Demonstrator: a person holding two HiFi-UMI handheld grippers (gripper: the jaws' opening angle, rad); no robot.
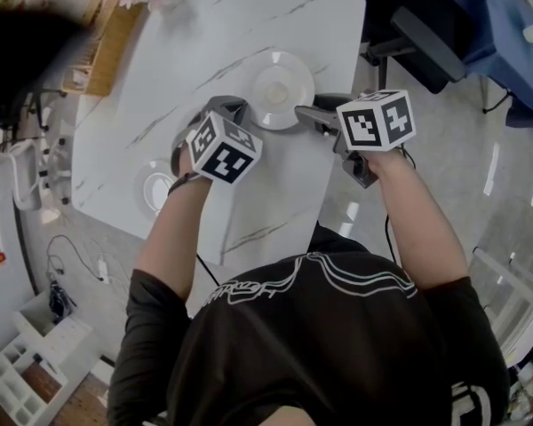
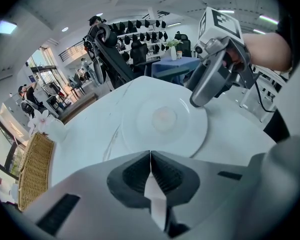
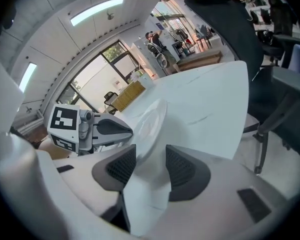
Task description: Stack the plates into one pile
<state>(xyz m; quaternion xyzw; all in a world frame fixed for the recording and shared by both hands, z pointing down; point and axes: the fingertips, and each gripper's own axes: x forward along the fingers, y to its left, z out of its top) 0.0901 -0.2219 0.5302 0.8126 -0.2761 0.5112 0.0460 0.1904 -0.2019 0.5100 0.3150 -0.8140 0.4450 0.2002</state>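
Over on the far left, the second plate (image 1: 153, 191) sits near the bench's (image 1: 249, 16) front-left edge. It's partly under my left forearm and well apart from the one I'm working on. My left tool (image 2: 150, 156) is clamped right together with nothing in it, pads meeting, parked just short of the near rim of the centre plate (image 1: 282, 90). That plate lies flat in the middle of the bench. Now across to the right, where the action is. My right tool (image 3: 150, 159) has come in from the plate's right side with its jaws partly apart, and the rim runs up between the two pads. The rim is close to one pad with daylight on the other side, so I'd call that straddling, not gripping. This is the pick-up, and the pinch has to be right. I want the pads further in past the lip, one above the rim and one beneath, squared to the edge before I squeeze. Glazed china on a slick bench will likely skate away if I nudge it sideways, so my closed left tool can act as a stop on the opposite rim. Once it's firm, I'll lift it level, carry it left and set it down centred on the waiting plate.
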